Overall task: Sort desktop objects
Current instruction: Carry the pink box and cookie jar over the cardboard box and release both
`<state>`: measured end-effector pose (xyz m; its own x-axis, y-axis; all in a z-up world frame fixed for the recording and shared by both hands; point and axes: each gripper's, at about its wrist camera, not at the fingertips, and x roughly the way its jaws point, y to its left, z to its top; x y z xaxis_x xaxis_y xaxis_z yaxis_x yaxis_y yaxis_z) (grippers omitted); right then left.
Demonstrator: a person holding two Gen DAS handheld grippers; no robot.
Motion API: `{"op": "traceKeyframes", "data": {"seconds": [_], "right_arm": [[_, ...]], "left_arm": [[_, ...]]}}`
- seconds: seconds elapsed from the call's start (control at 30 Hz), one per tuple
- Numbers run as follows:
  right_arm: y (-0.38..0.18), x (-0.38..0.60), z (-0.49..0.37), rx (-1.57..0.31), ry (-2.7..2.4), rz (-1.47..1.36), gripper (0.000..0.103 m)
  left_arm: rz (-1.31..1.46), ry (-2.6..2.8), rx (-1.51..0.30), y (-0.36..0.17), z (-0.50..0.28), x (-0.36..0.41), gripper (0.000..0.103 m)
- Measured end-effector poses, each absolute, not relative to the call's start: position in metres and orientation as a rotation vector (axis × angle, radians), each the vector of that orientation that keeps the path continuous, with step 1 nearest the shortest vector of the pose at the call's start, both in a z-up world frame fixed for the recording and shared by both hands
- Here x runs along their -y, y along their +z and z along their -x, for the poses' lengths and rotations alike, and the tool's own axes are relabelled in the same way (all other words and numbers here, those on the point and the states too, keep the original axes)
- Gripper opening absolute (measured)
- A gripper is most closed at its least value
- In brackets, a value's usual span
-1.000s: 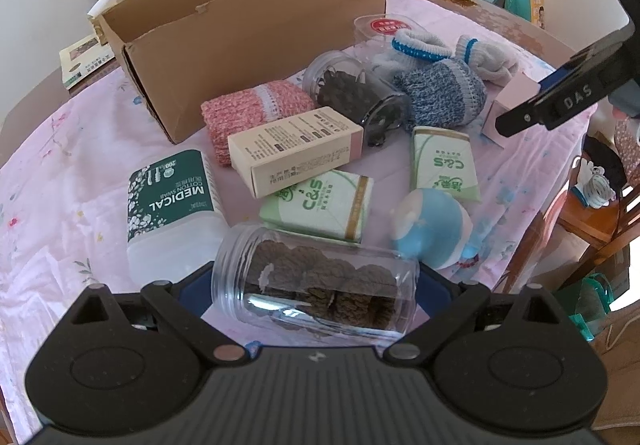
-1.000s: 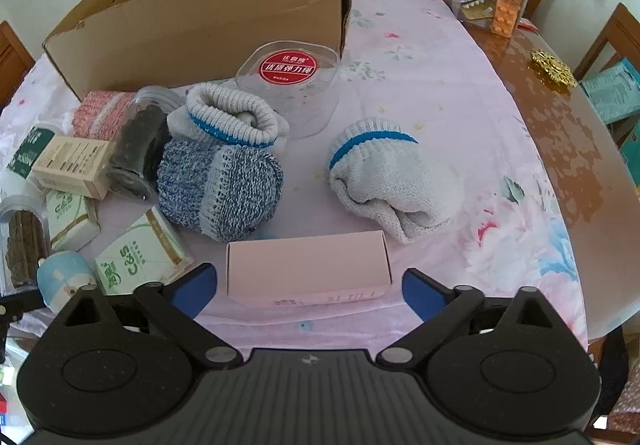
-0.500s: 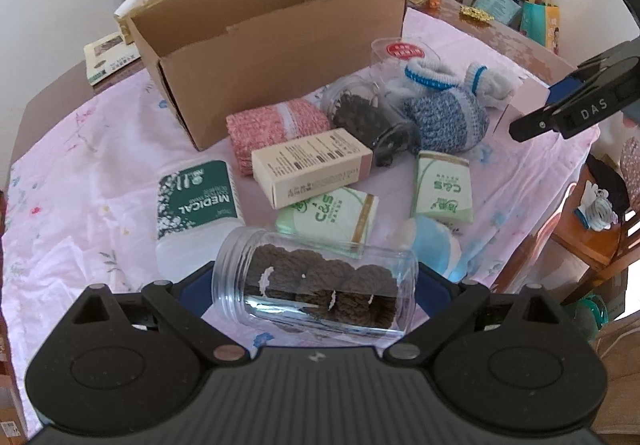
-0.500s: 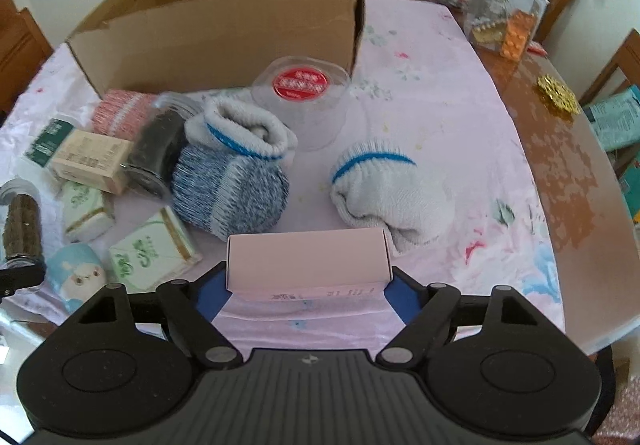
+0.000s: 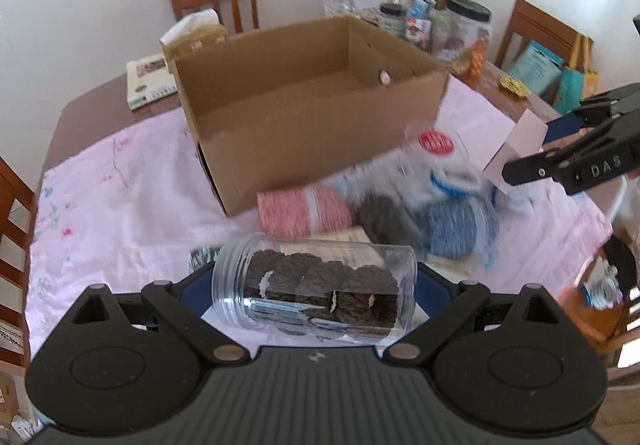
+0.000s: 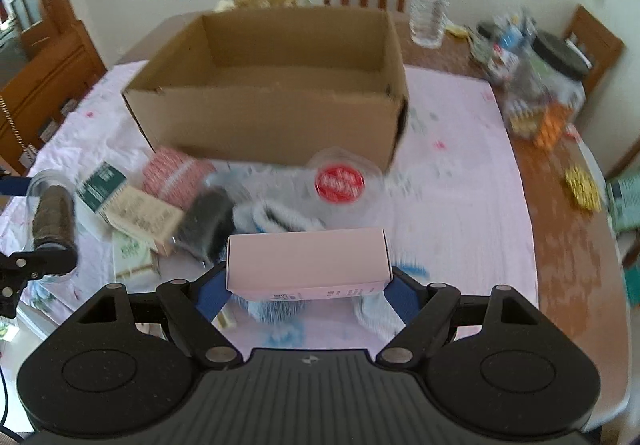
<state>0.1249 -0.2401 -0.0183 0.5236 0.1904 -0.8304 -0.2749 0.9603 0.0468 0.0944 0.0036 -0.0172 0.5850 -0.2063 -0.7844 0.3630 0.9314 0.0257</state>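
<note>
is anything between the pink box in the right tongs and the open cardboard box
Nothing blocks it. The pink box is held above the socks and the clear red-labelled tub lying before the cardboard box, whose top is open.

Left gripper point(image 5: 316, 295) above the cardboard box's point(image 5: 312, 133) near side, tilted downward, blue pads clamped on a clear cookie jar point(image 5: 316, 293) held sideways; right gripper point(image 6: 307, 287) likewise short of the box, tilted downward, pads gripping a pink carton point(image 6: 307, 261) by its ends
</note>
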Motion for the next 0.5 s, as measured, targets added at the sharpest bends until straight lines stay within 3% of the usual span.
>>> {"op": "traceKeyframes", "data": {"seconds": [0.5], "right_arm": [[0.031, 0.237, -0.196, -0.842, 0.391, 0.15, 0.085]], "left_arm": [[-0.121, -0.243, -0.846, 0.031, -0.177, 0.023, 0.097]]}}
